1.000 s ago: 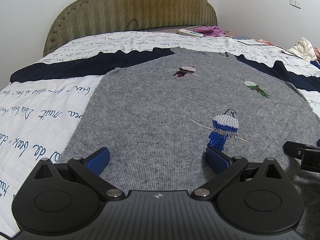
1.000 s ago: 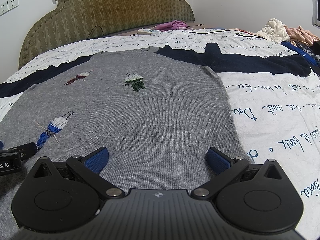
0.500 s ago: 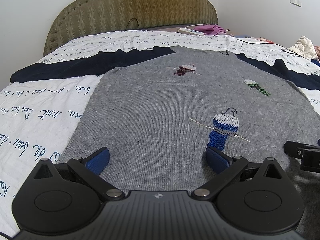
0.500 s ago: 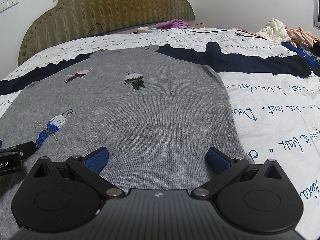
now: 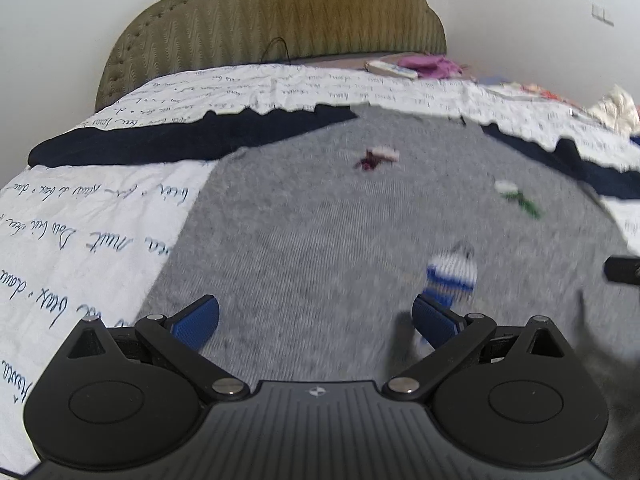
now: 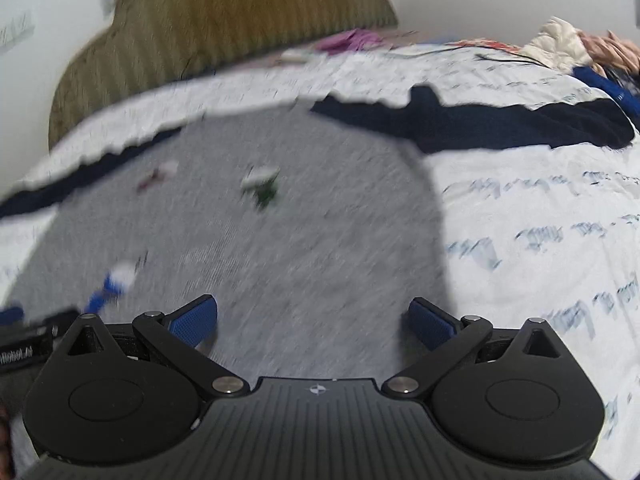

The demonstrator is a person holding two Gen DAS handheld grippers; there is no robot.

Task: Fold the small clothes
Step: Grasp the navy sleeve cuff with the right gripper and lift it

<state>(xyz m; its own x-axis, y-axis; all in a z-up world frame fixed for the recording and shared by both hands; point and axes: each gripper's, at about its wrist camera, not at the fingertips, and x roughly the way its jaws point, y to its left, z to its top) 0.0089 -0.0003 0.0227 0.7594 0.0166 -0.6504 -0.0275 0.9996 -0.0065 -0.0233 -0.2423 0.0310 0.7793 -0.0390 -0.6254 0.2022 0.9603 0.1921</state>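
Bedroom, white quilt with blue script: a grey sweater lies flat, both grippers spread wide at its near hem.

White walls and an olive padded headboard (image 5: 276,36) back the bed, whose quilt (image 5: 80,232) carries a dark navy band (image 5: 180,136) behind the sweater (image 5: 304,224), with loose clothes (image 6: 568,44) at the far right. The left gripper (image 5: 316,322) and right gripper (image 6: 312,320) hold nothing, jaws apart over the knit near the hem, which is hidden beneath them; the frames are blurred. To do this step well, I would judge each gripper should drop onto the hem near its own corner, pinch both layers together, then lift evenly and carry the hem toward the collar so the embroidered birds (image 5: 452,276) fold inside without skewing.
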